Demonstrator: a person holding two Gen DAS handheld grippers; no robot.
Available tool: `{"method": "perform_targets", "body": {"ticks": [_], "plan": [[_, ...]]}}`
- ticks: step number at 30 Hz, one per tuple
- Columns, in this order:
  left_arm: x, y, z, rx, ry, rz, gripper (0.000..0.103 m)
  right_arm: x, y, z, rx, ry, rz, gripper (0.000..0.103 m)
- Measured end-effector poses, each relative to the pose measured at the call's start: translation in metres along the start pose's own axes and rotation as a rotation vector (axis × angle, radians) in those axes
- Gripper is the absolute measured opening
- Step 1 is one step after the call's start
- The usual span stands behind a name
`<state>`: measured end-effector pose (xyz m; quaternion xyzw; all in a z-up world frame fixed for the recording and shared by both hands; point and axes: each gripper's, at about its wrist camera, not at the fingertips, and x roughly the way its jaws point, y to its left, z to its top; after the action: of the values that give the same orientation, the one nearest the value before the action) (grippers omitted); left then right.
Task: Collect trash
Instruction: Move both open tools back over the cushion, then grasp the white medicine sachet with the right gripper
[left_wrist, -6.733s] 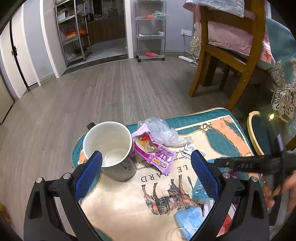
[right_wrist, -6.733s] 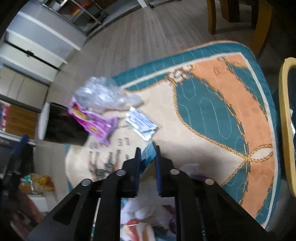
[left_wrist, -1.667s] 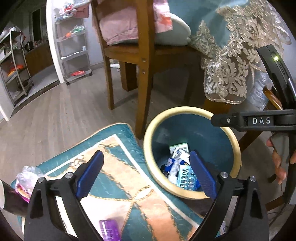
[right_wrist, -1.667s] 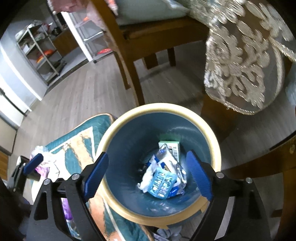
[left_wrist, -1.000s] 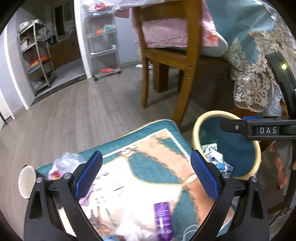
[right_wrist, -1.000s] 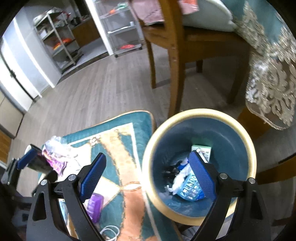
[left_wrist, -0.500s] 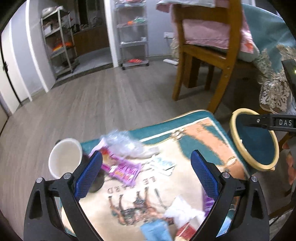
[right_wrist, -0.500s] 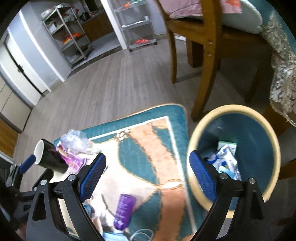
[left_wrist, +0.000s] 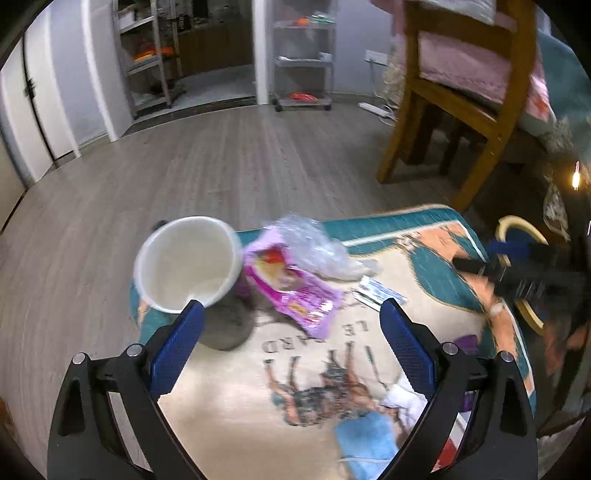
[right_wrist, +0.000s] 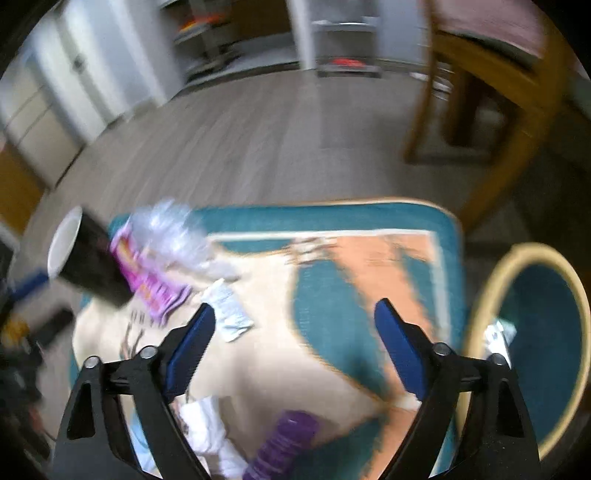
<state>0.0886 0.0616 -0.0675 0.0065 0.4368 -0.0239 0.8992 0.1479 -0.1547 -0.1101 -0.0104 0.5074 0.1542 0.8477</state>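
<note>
Trash lies on a teal and cream mat (left_wrist: 406, 229): a pink snack wrapper (left_wrist: 295, 291), crumpled clear plastic (left_wrist: 310, 243), a small white sachet (left_wrist: 380, 291), a blue face mask (left_wrist: 365, 439) and white tissue (left_wrist: 404, 400). My left gripper (left_wrist: 291, 339) hangs open above the mat, nothing between its fingers. My right gripper (right_wrist: 295, 338) is over the mat too, jaws wide and closing, empty; a purple bottle (right_wrist: 284, 443) lies below it, the sachet (right_wrist: 229, 314) by its left finger. The blue bin (right_wrist: 546, 332) with a yellow rim stands at the right.
A dark mug (left_wrist: 192, 269) with a white inside stands at the mat's left, against the wrapper. A wooden chair (left_wrist: 461, 103) and a table with a lace cloth are behind the bin. Open wood floor (left_wrist: 221, 158) lies beyond, with metal shelves (left_wrist: 303, 55) at the wall.
Both grippers swung left, away from the bin and back over the mat, and sank a little. The mug and wrapper now fill the left view; the bin slid to the right edge.
</note>
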Motion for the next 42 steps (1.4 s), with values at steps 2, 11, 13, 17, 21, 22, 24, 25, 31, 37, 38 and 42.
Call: {"method": "perform_targets", "body": {"ticks": [2,11,13,17,21,22,24,25,31,37,38,42], "plan": [[0.0,0.011,0.001,-0.038,0.003,0.002,0.093,0.015,0.026,-0.002,-0.109,0.022,0.008,0.077],[0.001,0.026,0.005,-0.067,0.0,-0.01,0.093,0.062,0.059,-0.004,-0.218,0.098,-0.036,0.058],[0.002,0.027,0.006,-0.068,0.0,-0.01,0.093,0.068,0.057,-0.005,-0.224,0.111,-0.04,0.055],[0.003,0.026,0.006,-0.069,0.001,-0.012,0.093,0.074,0.053,-0.006,-0.228,0.126,-0.033,0.049],[0.005,0.021,0.007,-0.057,0.004,-0.012,0.093,0.074,0.06,-0.01,-0.265,0.129,-0.013,0.031],[0.006,0.019,0.007,-0.051,0.006,-0.011,0.093,0.073,0.063,-0.011,-0.275,0.132,-0.009,0.028],[0.007,0.016,0.006,-0.038,0.008,-0.011,0.093,0.071,0.067,-0.011,-0.28,0.138,-0.008,0.024],[0.006,0.013,0.005,-0.034,0.008,-0.013,0.093,0.07,0.066,-0.011,-0.275,0.139,-0.006,0.024],[0.009,-0.008,0.005,0.021,-0.009,-0.007,0.093,0.052,0.045,-0.004,-0.216,0.11,0.017,0.024],[0.022,-0.04,0.0,0.031,-0.029,-0.007,0.085,0.035,0.005,0.001,-0.116,0.077,0.009,0.024],[0.026,-0.044,0.0,0.018,-0.025,-0.01,0.085,0.031,-0.003,0.002,-0.098,0.069,0.006,0.024],[0.055,-0.053,-0.003,-0.031,0.055,0.0,0.085,0.024,-0.029,-0.001,-0.055,0.06,-0.011,0.024]]}}
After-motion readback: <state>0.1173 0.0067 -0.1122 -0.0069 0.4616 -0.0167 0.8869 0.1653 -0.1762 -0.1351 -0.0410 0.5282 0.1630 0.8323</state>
